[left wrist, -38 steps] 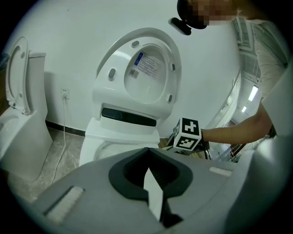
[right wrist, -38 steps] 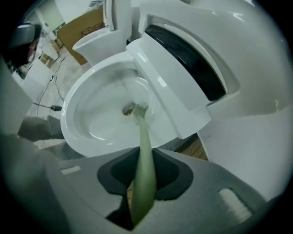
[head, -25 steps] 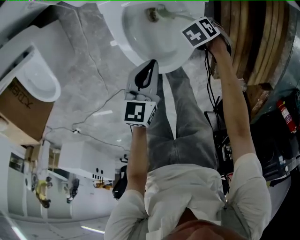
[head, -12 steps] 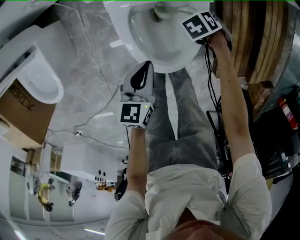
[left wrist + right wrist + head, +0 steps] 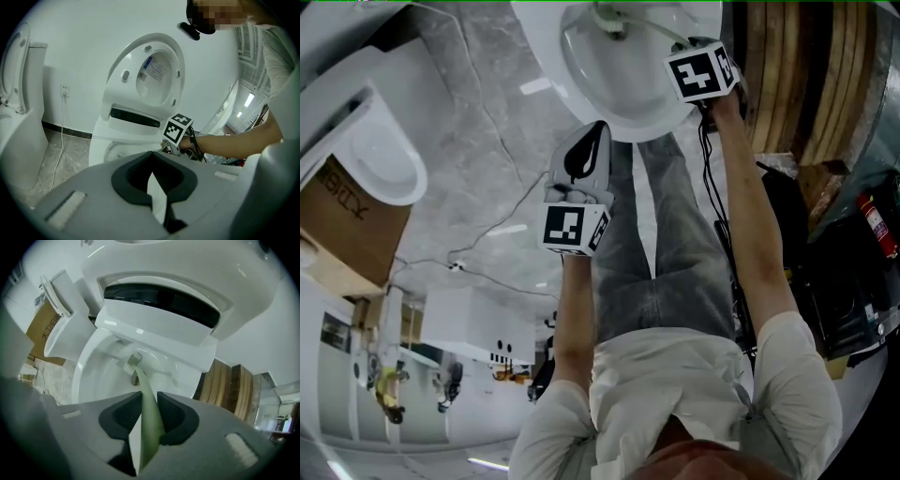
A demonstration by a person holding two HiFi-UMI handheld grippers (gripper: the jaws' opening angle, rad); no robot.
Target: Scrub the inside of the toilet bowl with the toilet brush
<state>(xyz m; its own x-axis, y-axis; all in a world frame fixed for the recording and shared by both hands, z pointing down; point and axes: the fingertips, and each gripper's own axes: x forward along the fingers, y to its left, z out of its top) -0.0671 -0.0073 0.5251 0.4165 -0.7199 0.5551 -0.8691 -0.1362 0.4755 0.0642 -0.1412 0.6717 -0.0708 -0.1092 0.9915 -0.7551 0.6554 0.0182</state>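
Observation:
The white toilet bowl (image 5: pixel 614 80) lies at the top of the head view, its lid (image 5: pixel 157 77) raised. My right gripper (image 5: pixel 686 45) hangs over the bowl's right rim, shut on the pale green handle of the toilet brush (image 5: pixel 145 399). The bristle head (image 5: pixel 133 361) rests low inside the bowl (image 5: pixel 93 371), near the drain; it also shows as the brush head (image 5: pixel 609 17) in the head view. My left gripper (image 5: pixel 598 136) is held in front of the bowl, jaws shut with nothing in them. The left gripper (image 5: pixel 157 190) faces the toilet and the right gripper's marker cube (image 5: pixel 178 131).
A second toilet (image 5: pixel 380 159) and a cardboard box (image 5: pixel 337 220) stand to the left. Wooden boards (image 5: pixel 797 75) and a red fire extinguisher (image 5: pixel 874 230) are at the right. A cable (image 5: pixel 487 225) trails over the grey stone floor. The person's legs (image 5: pixel 661 244) stand before the bowl.
The right gripper has shifted slightly over the rim and its cube has turned, moving the brush head a little farther back in the bowl. The left gripper has barely moved.

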